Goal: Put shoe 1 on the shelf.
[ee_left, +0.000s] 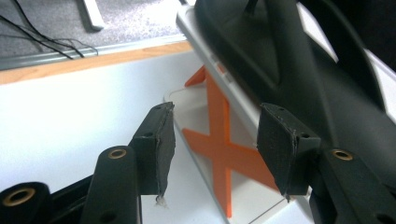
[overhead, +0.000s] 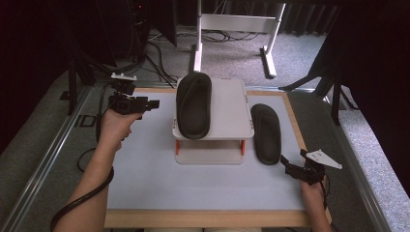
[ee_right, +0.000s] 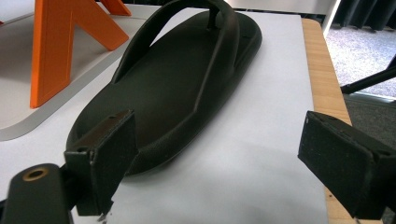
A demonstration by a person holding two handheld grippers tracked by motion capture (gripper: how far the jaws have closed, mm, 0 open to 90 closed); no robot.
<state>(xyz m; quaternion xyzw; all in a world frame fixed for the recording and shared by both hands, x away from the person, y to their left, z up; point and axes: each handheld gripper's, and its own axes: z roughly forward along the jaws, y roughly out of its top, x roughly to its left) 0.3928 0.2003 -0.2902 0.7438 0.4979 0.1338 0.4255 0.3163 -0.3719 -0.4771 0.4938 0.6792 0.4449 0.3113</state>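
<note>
One black flip-flop (overhead: 193, 104) lies on top of a small white rack (overhead: 232, 116) with orange legs in the middle of the table. In the left gripper view the same flip-flop (ee_left: 289, 56) rests above the rack's orange cross brace (ee_left: 219, 149). A second black flip-flop (overhead: 266, 133) lies flat on the mat right of the rack. My left gripper (overhead: 153, 103) is level and points at the rack's left side; its jaws (ee_left: 217, 116) stand apart with nothing between them. My right gripper (overhead: 293, 158) sits just behind the second flip-flop's heel (ee_right: 177, 88), its jaws (ee_right: 217, 126) wide open and empty.
The pale mat (overhead: 145, 169) has a wooden border (overhead: 208, 218). The rack's lower white base plate (overhead: 210, 157) juts toward me. Beyond the table are a white desk frame (overhead: 237, 29), floor cables and dark stands at both sides.
</note>
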